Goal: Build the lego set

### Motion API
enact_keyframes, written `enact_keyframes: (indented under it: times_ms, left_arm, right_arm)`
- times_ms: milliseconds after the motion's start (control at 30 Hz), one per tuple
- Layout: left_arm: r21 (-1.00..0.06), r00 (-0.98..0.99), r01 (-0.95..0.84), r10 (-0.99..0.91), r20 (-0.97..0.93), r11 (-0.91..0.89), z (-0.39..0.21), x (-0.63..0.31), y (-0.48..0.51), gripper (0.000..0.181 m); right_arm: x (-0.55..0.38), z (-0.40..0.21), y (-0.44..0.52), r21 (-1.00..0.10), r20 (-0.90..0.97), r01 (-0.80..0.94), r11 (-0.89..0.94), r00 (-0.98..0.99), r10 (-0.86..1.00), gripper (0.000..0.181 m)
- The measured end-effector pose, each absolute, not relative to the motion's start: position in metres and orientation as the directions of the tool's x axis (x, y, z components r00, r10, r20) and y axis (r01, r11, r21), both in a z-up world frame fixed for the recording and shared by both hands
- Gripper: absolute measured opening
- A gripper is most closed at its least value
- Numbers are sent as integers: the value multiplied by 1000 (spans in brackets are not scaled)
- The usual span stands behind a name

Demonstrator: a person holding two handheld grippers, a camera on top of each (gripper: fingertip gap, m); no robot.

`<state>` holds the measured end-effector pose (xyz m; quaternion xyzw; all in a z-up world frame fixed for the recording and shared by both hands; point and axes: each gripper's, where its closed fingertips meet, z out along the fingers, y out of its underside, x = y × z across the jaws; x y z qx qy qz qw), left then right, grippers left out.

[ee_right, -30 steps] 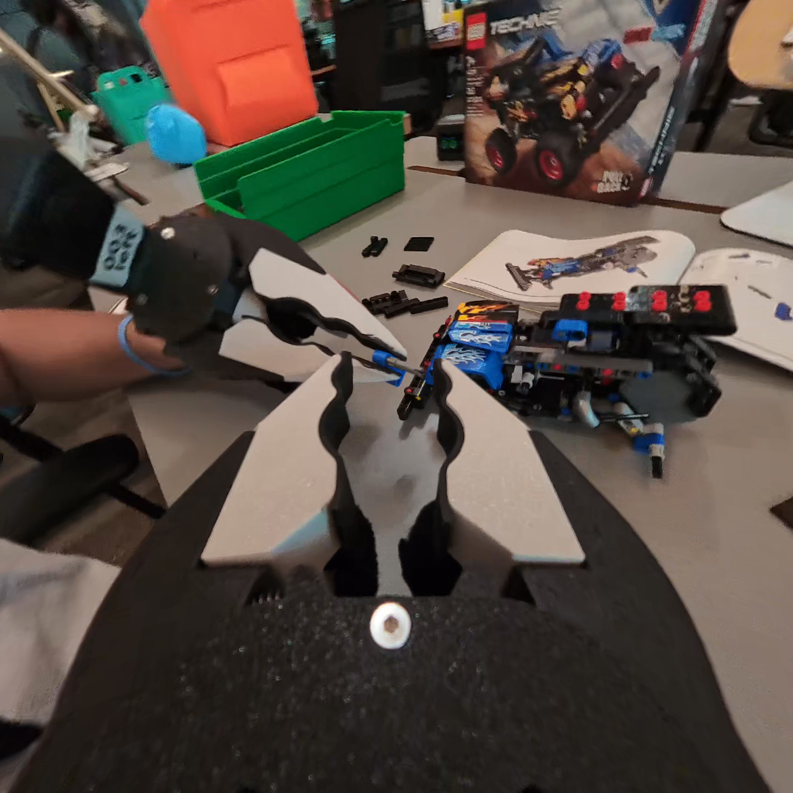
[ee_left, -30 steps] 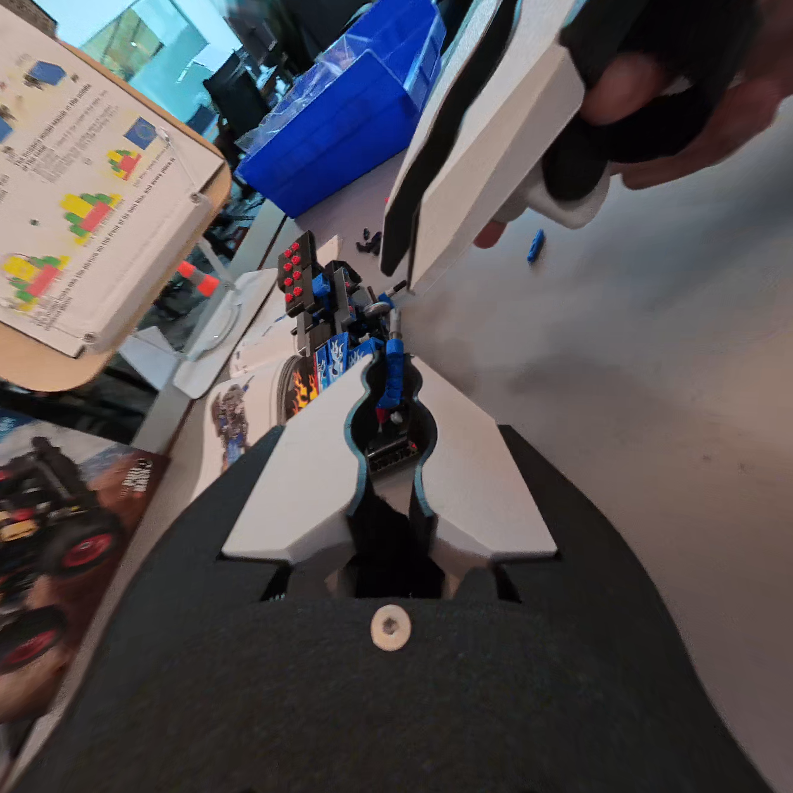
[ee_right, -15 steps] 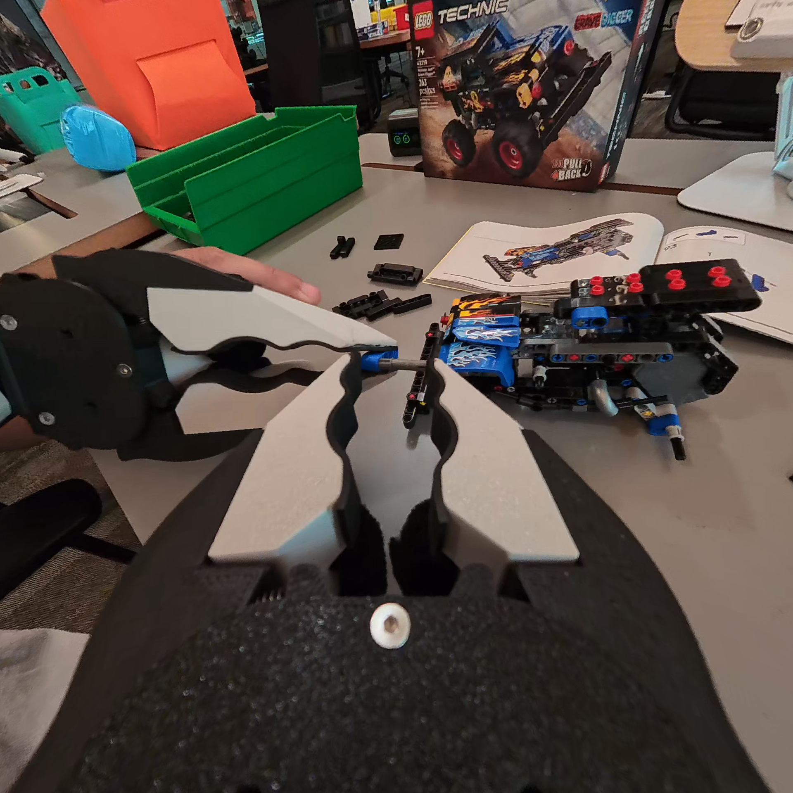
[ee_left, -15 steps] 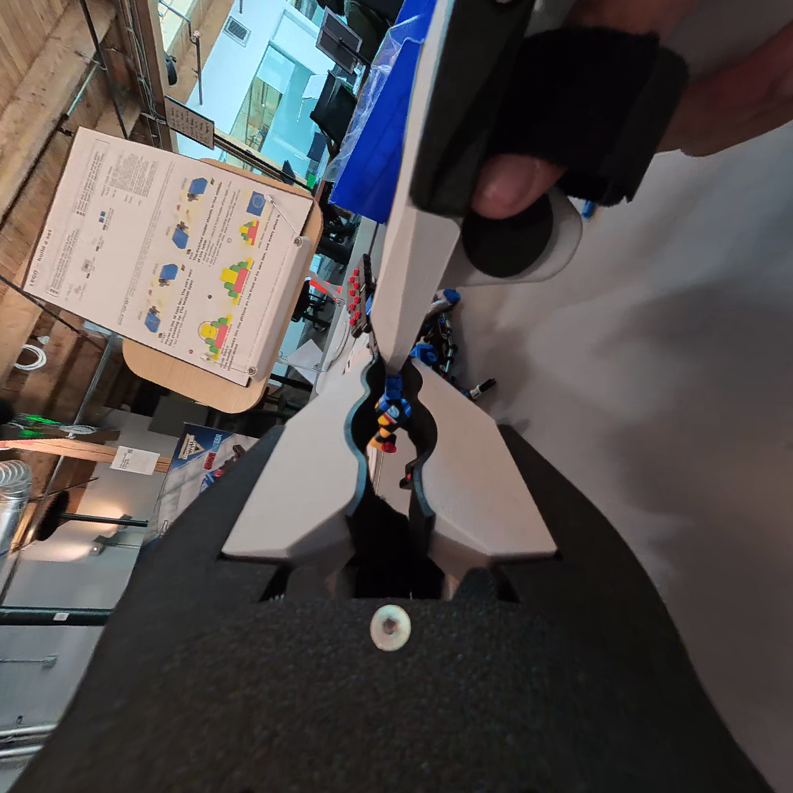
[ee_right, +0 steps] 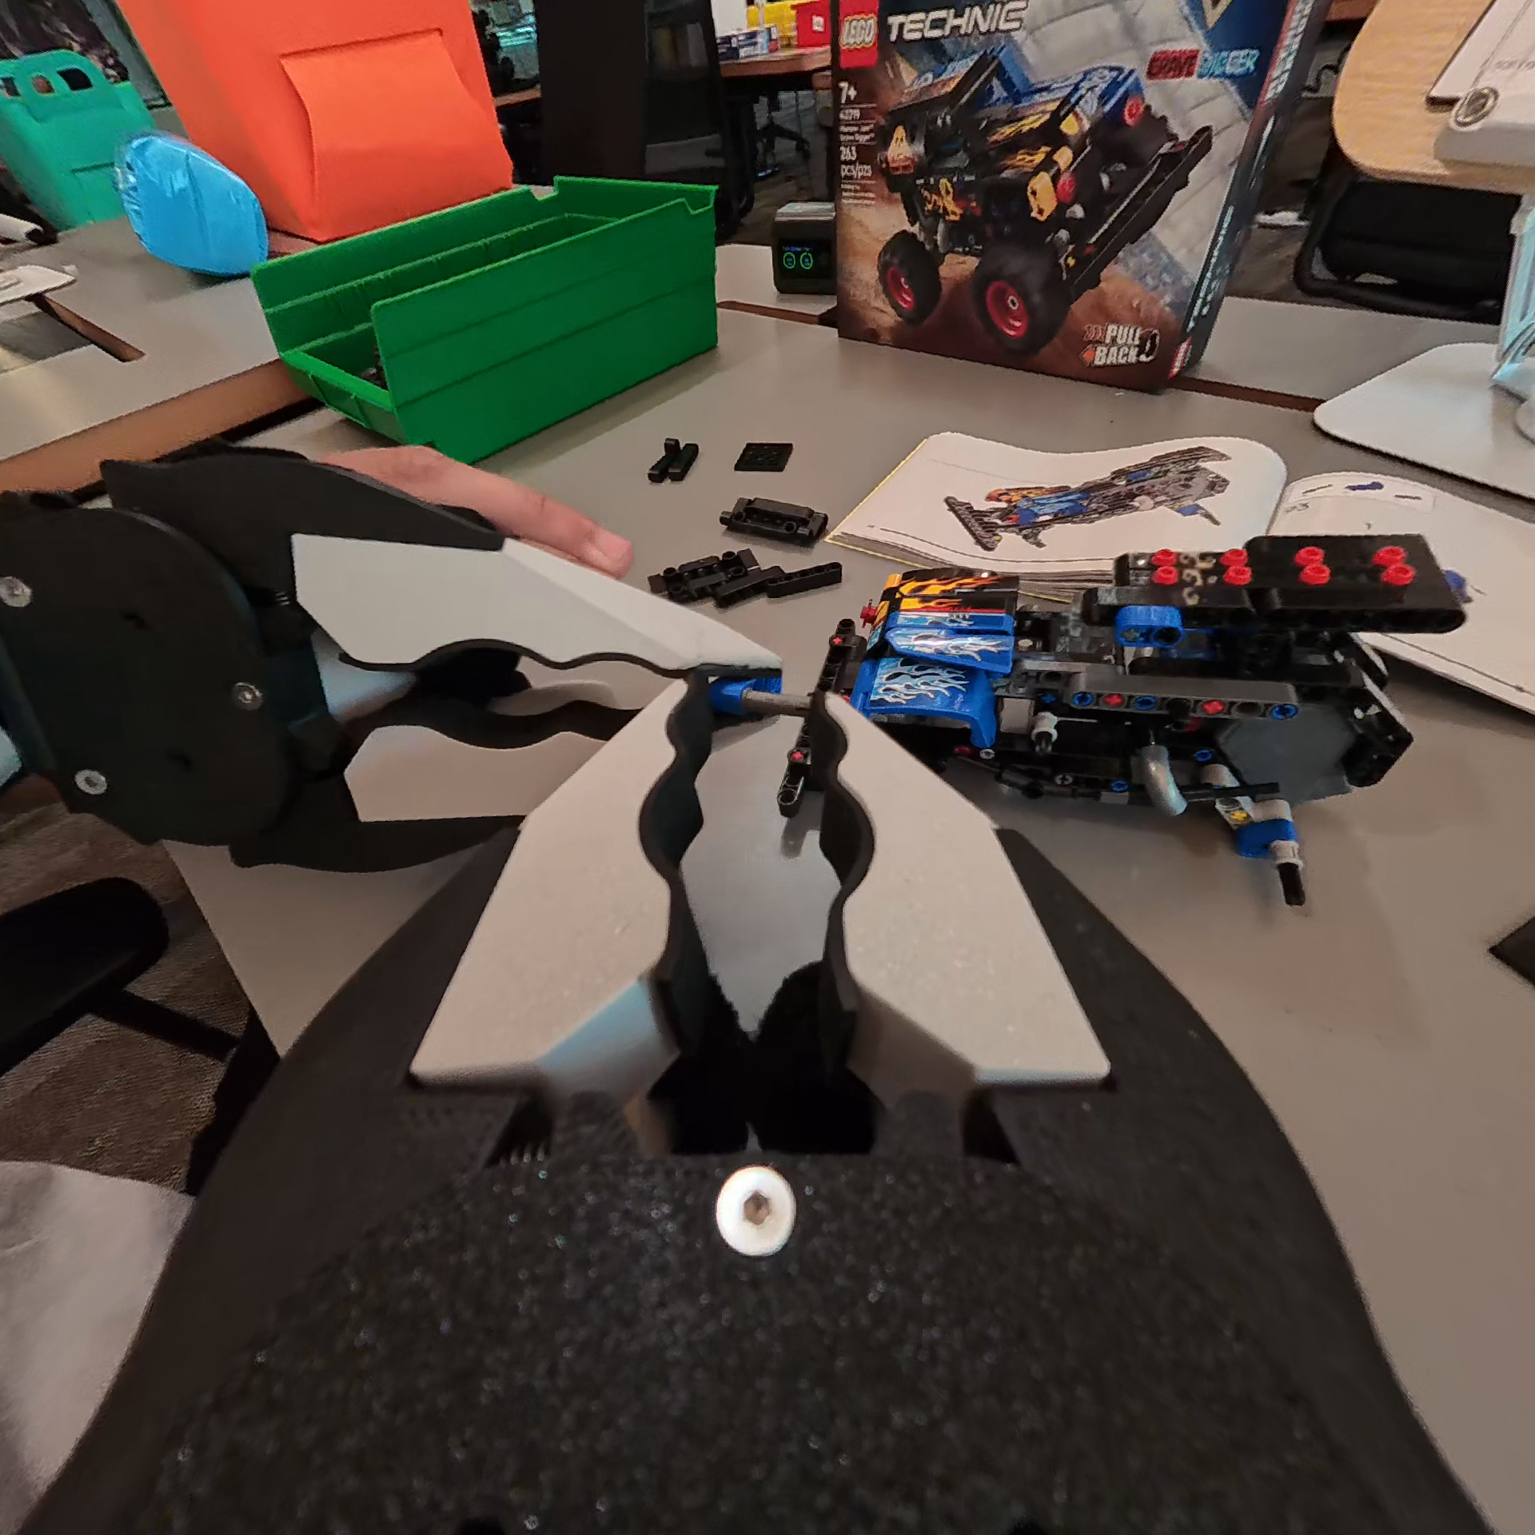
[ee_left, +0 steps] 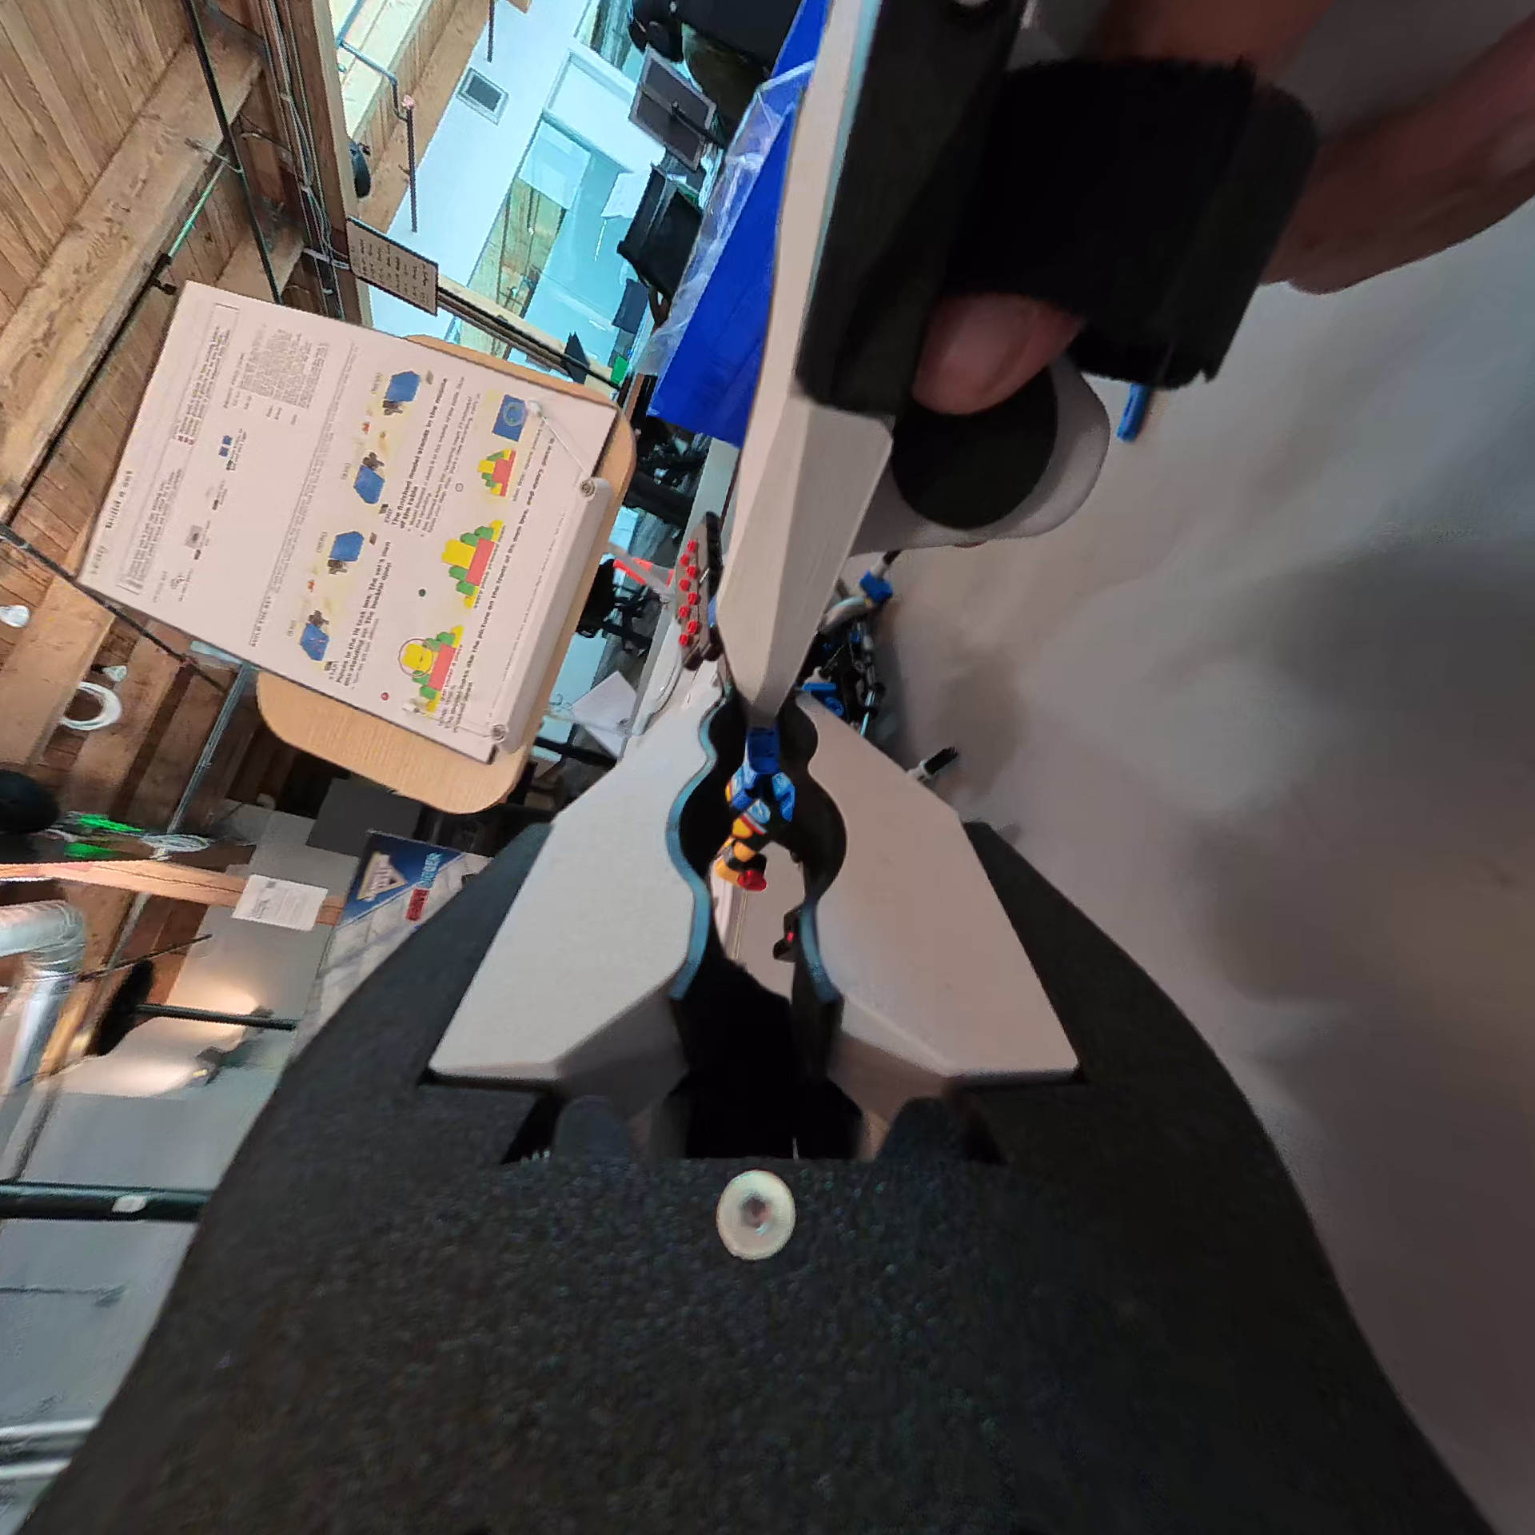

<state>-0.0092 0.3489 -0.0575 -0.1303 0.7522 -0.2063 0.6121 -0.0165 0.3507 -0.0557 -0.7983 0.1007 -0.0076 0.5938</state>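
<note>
The partly built Lego car [ee_right: 1163, 689] lies on the grey table [ee_right: 1246, 1038]. It is black and blue with flame stickers and red pins. My left gripper [ee_left: 762, 723] is shut on a small blue piece [ee_left: 762, 752] with a grey axle [ee_right: 777, 702] at the car's front end. It also shows in the right wrist view [ee_right: 739, 673], coming in from the left. My right gripper [ee_right: 760, 698] is open, with its tips on either side of that axle and the front black beam [ee_right: 801, 747]. In the left wrist view it [ee_left: 760, 698] comes down from above, tip against the blue piece.
Loose black pieces [ee_right: 739, 573] and an open instruction booklet [ee_right: 1063, 507] lie behind the car. A green bin [ee_right: 498, 307], the set's box [ee_right: 1038, 183] and an orange container [ee_right: 316, 108] stand farther back. A blue bin [ee_left: 723, 332] and an instruction board [ee_left: 349, 515] show in the left wrist view. The grippers are tip to tip, or close to it.
My left gripper has tilted upward while still holding the blue piece. My right gripper has moved in until its tips straddle the axle beside the left gripper's tips.
</note>
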Motion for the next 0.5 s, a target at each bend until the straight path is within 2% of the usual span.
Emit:
enact_keyframes:
  times_ms: [67, 167, 233, 333, 500]
  left_arm:
    - [-538, -249, 85, -505, -826, 839, -55, -10, 346, 6]
    - [-605, -288, 122, -555, -780, 787, -50, -13, 342, 6]
    - [-583, -272, 134, -536, -799, 802, -50, -14, 341, 6]
    - [-516, -238, 124, -480, -845, 848, -55, -11, 345, 6]
    - [-578, -296, 113, -528, -796, 808, -59, -9, 345, 6]
  right_arm:
    - [-17, -53, 349, -947, -142, -170, -272, 983, -117, 23]
    - [-20, -49, 345, -916, -314, -301, -265, 950, 6, 23]
    - [-21, -49, 342, -888, -397, -369, -273, 916, 55, 23]
    - [-19, -52, 340, -883, -397, -367, -292, 917, 50, 23]
    - [-17, -54, 340, -899, -355, -330, -289, 934, 38, 23]
